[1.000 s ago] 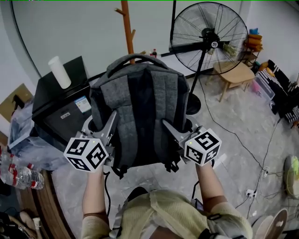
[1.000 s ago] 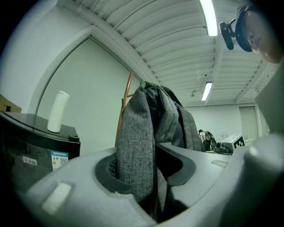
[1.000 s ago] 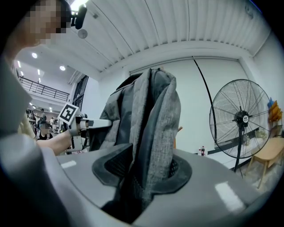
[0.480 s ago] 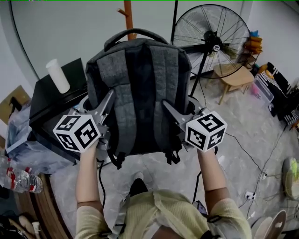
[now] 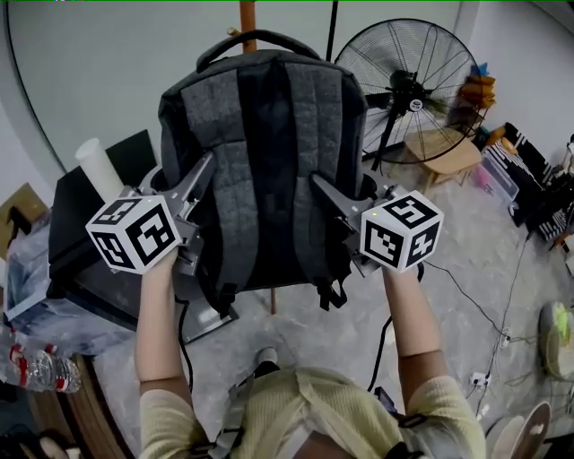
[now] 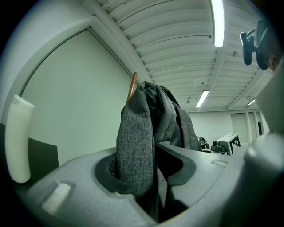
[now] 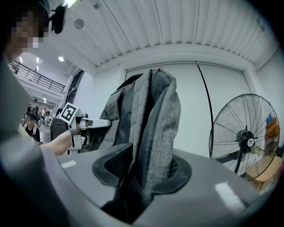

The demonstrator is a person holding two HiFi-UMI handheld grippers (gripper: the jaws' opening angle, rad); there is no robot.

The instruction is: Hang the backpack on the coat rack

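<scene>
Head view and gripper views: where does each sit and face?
Head view: on the head, steeply down at the backpack; both forearms, left gripper, right gripper show.
Left gripper view: on that gripper, along jaws pinching backpack fabric, toward the coat rack.
Right gripper view: likewise, jaws on fabric, fan beyond.
Shared: all see the backpack; each gripper view catches the other gripper.

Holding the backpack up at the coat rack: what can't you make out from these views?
1. Hooks of the coat rack: in the head view the backpack covers them, and the top edge cuts off the pole.
2. Whether the top handle is over a hook: no view settles it. The left gripper view shows only a sliver of pole behind the fabric.
3. Right gripper view: the backpack hides nearly all of the rack.
</scene>
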